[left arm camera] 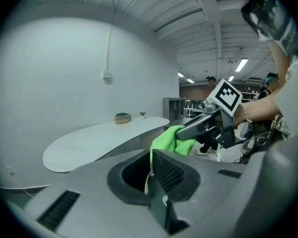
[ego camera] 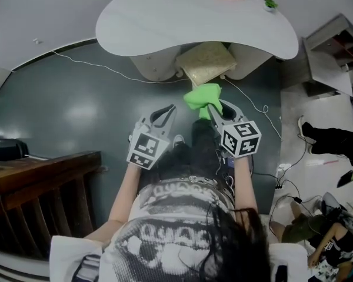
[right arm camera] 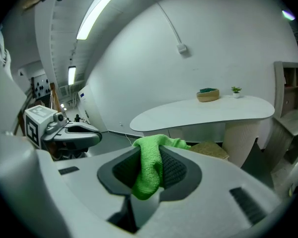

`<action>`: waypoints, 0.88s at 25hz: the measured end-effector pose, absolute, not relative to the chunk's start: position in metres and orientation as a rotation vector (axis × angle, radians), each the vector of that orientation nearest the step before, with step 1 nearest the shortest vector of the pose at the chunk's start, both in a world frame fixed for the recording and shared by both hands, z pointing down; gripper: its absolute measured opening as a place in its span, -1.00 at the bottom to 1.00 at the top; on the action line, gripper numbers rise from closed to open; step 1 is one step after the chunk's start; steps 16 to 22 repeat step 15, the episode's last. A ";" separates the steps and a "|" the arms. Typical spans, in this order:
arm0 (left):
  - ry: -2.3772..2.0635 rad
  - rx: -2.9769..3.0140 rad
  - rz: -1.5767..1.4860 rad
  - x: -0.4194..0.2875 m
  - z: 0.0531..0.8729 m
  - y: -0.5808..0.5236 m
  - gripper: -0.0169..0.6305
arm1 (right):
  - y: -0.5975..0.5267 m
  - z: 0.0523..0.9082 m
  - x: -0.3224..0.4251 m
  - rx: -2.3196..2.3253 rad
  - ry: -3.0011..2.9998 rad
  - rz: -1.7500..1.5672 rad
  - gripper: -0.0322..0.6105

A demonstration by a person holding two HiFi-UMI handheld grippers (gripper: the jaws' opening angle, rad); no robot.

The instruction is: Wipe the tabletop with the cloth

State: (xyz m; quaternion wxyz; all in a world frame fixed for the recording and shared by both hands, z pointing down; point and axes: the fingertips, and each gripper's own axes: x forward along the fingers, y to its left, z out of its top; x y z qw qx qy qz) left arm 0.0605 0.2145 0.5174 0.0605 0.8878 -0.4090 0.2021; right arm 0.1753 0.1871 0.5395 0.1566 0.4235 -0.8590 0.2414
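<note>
Presently: right gripper (right arm camera: 148, 178) clamped tight on the green cloth (ego camera: 201, 97), which bunches out past the jaw tips, in the air just short of the white table's (ego camera: 165, 16) near edge. Left gripper (ego camera: 166, 111) also short of the table; jaws together, empty.

Both forearms reach forward side by side, each hand holding its tongs level. The left tongs (ego camera: 169, 110) point ahead, jaws together with nothing between them. The right tongs (ego camera: 215, 109), near them, are clamped on the green cloth (ego camera: 201, 96).
</note>
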 end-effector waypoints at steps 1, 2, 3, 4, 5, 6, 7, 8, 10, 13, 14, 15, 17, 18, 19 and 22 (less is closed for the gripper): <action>-1.234 2.690 0.612 0.062 0.517 0.215 -0.91 | 0.188 0.539 0.175 1.208 -2.463 0.689 -0.62; -1.230 2.694 0.613 0.063 0.517 0.216 -0.91 | 0.189 0.539 0.175 1.204 -2.467 0.690 -0.62; -1.226 2.698 0.616 0.064 0.517 0.217 -0.91 | 0.190 0.539 0.175 1.202 -2.470 0.691 -0.62; -1.223 2.700 0.619 0.065 0.516 0.217 -0.91 | 0.191 0.539 0.175 1.199 -2.472 0.692 -0.62; -1.221 2.703 0.623 0.065 0.515 0.218 -0.91 | 0.191 0.539 0.174 1.194 -2.473 0.690 -0.62; -1.220 2.705 0.626 0.065 0.515 0.218 -0.91 | 0.192 0.539 0.174 1.189 -2.474 0.686 -0.62; -1.220 2.707 0.628 0.065 0.514 0.218 -0.91 | 0.192 0.538 0.174 1.183 -2.475 0.681 -0.62; -1.220 2.709 0.627 0.065 0.513 0.218 -0.91 | 0.192 0.537 0.174 1.178 -2.475 0.674 -0.62; -1.220 2.713 0.628 0.066 0.512 0.218 -0.91 | 0.193 0.536 0.174 1.173 -2.476 0.663 -0.62; -1.221 2.719 0.631 0.064 0.512 0.221 -0.91 | 0.194 0.535 0.172 1.170 -2.486 0.649 -0.62; -1.221 2.719 0.631 0.063 0.513 0.222 -0.91 | 0.195 0.535 0.171 1.169 -2.491 0.645 -0.62; -1.222 2.719 0.631 0.062 0.513 0.223 -0.91 | 0.196 0.535 0.170 1.167 -2.496 0.641 -0.62; -1.222 2.719 0.631 0.062 0.513 0.223 -0.91 | 0.196 0.535 0.170 1.167 -2.496 0.641 -0.62; -1.222 2.719 0.631 0.062 0.513 0.223 -0.91 | 0.196 0.535 0.170 1.167 -2.496 0.641 -0.62; -1.222 2.719 0.631 0.062 0.513 0.223 -0.91 | 0.196 0.535 0.170 1.167 -2.496 0.641 -0.62; -1.222 2.719 0.631 0.062 0.513 0.223 -0.91 | 0.196 0.535 0.170 1.167 -2.496 0.641 -0.62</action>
